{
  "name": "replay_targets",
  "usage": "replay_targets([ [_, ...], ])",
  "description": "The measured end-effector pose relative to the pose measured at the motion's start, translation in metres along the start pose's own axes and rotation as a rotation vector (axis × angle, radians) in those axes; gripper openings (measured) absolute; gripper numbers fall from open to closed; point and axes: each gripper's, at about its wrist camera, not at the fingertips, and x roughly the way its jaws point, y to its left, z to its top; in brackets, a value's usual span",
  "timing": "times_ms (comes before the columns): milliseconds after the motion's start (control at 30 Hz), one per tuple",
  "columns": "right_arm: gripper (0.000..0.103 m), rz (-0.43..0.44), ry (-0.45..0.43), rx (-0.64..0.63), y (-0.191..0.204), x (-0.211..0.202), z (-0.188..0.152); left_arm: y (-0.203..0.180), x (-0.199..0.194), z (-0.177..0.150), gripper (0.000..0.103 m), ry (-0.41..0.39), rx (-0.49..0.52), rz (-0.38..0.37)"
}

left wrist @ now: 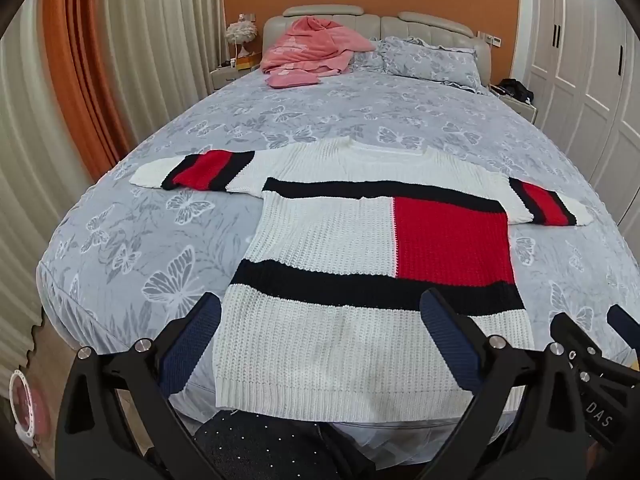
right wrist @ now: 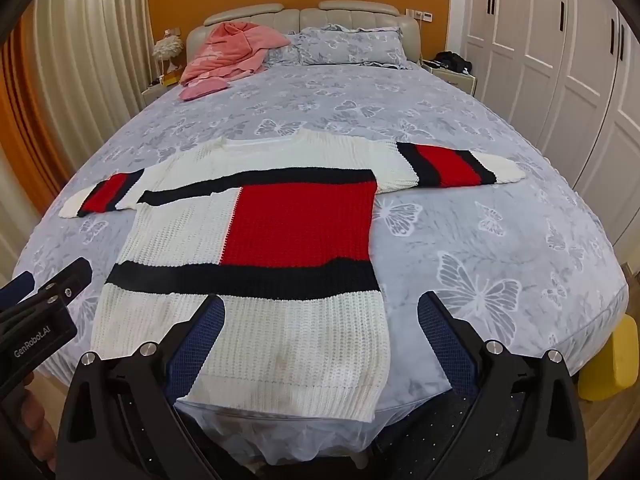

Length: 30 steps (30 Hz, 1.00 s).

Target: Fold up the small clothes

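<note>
Left wrist: chunky ribbed knit sweater (left wrist: 360, 248) flat on butterfly-print bedspread (left wrist: 120, 240); both grippers released.

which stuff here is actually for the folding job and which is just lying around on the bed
For the job:
knit sweater, spread flat
left gripper, open
right gripper, open

Just lying about:
pink blanket
pillow
yellow stool
bedside lamp

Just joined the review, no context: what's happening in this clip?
A person holds a two-finger gripper in each hand over a knit sweater laid flat on the bed, sleeves spread out. The left gripper and right gripper are both open above the sweater's hem, holding nothing. No fold is made yet.
</note>
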Motion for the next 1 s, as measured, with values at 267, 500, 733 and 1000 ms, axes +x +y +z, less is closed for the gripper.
replay_targets([
  [267,0.096,0.017,-0.001,0.009,0.003,-0.003,-0.001,-0.004,-0.002,-0.007,0.098,-0.011,0.019,0.006],
  [500,0.096,0.018,-0.013,-0.003,0.005,-0.006,0.002,0.001,-0.003,-0.006,0.098,-0.002,0.015,-0.007],
  [733,0.096,0.022,-0.009,-0.012,0.007,-0.004,0.000,0.000,-0.001,-0.006,0.098,0.005,0.018,-0.003],
  [1000,0.096,0.025,-0.012,-0.007,0.008,0.003,0.010,-0.001,0.005,-0.001,0.098,0.003,0.010,0.003],
])
